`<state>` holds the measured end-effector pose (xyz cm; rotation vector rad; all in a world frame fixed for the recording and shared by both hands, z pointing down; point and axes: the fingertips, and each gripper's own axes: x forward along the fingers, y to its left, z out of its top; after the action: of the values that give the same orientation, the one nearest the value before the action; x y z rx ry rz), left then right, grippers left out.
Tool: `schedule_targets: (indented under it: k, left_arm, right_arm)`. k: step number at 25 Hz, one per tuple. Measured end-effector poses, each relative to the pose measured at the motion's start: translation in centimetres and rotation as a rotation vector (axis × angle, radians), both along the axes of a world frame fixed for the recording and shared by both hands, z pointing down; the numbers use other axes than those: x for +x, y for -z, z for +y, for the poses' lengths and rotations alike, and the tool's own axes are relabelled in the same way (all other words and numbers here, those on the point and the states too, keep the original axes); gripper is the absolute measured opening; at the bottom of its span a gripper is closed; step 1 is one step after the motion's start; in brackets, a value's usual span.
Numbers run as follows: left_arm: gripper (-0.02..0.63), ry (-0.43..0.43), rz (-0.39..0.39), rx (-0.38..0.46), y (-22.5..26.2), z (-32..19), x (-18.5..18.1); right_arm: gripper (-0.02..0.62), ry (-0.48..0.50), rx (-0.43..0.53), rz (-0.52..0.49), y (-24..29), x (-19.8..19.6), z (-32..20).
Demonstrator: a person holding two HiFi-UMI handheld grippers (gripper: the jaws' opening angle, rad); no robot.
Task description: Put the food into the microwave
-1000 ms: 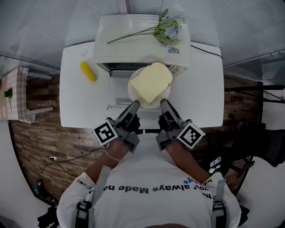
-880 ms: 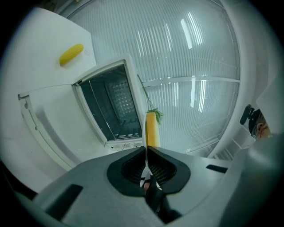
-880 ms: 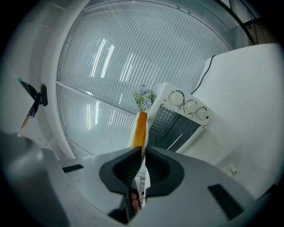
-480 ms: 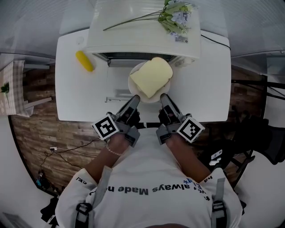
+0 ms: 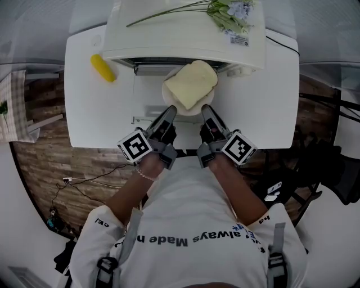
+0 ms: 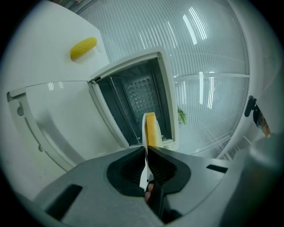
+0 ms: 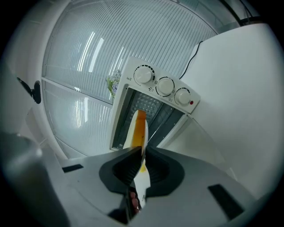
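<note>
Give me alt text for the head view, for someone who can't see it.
The left hand-held gripper and the right hand-held gripper hold a white plate with bread at the open microwave on a white table. A corn cob lies on the table at left; flowers lie on top of the microwave.

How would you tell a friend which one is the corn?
Find the white table with the microwave at its back. Left of its open door lies the corn, bare on the tabletop. It is small and bright yellow; the paler bread sits on a plate.
</note>
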<state>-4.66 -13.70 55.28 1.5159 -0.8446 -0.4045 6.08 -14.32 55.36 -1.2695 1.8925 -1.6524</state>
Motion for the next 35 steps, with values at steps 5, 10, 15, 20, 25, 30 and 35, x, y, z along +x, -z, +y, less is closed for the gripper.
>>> schedule_targets:
  k: [5,10,15,20,25,30,35]
  left_arm:
    - [0.017,0.004,-0.038,0.002,-2.9,-2.6,-0.5]
    - [0.017,0.003,-0.038,-0.024,-5.2,-5.4,-1.0]
    - [0.017,0.011,-0.038,-0.027,-5.2,-5.5,-0.9]
    - [0.017,0.009,-0.052,-0.02,-5.7,-6.6,-1.1]
    - [0.017,0.007,-0.056,-0.013,-5.5,-6.4,-1.1]
    - [0.017,0.023,-0.052,-0.017,-5.3,-6.9,-1.1]
    - [0.017,0.033,-0.041,-0.047,-7.0,-9.8,-1.3]
  right_arm:
    - [0.028,-0.008,-0.026,0.016,-3.1,-0.2,-2.7]
    - [0.028,-0.006,-0.045,0.03,-5.5,-0.7,-5.3]
    - [0.029,-0.009,-0.044,0.038,-5.5,-0.6,-5.2]
    - [0.029,-0.018,-0.055,0.034,-5.9,-0.7,-6.2]
    - [0.028,-0.024,-0.049,0.031,-5.8,-0.7,-6.0]
    - [0.028,-0.033,-0.05,0.024,-5.6,-0.7,-6.2]
    - [0.028,-0.042,-0.067,0.033,-7.2,-0.9,-9.3]
